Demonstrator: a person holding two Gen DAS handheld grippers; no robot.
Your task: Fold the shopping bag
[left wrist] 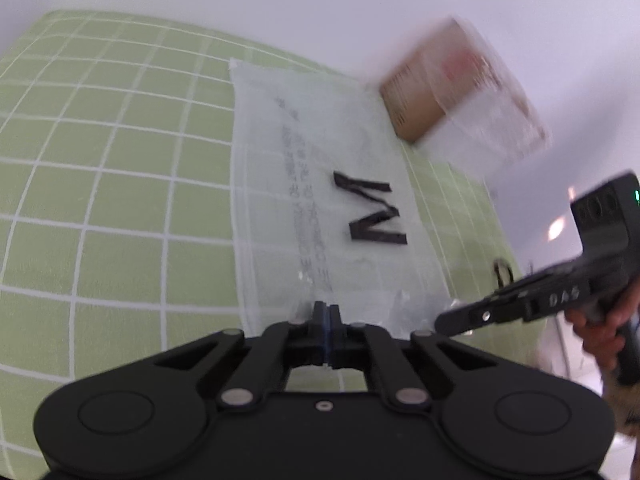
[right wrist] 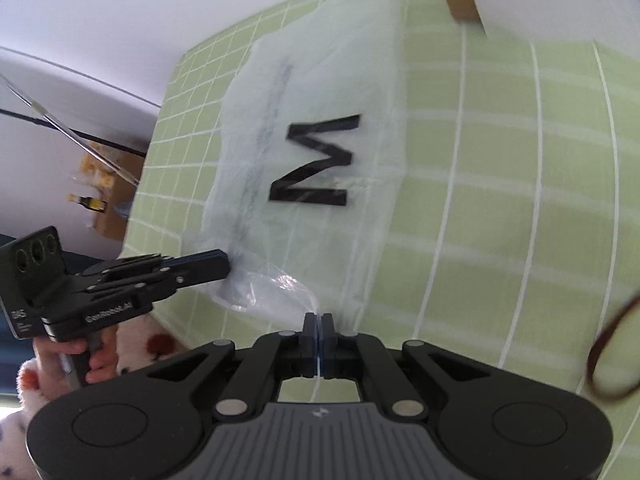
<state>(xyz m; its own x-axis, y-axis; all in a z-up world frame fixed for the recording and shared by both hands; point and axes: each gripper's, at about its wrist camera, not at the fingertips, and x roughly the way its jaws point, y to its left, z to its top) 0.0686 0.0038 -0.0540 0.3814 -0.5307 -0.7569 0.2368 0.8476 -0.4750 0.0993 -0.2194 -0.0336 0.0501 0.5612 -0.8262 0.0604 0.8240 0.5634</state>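
Observation:
A translucent white shopping bag with a black "M" lies flat on the green grid mat. My left gripper is shut on the bag's near edge, where the plastic puckers at the blue pads. From the right, my right gripper meets the bag's near right corner. In the right wrist view the bag stretches away, and my right gripper is shut on a crinkled fold of its near edge. There my left gripper comes in from the left, shut on the bag's left corner.
A cardboard box partly wrapped in clear plastic sits at the mat's far right corner. A brown rubber band lies on the mat to the right. Another box stands below the table's left edge. A hand holds the right gripper.

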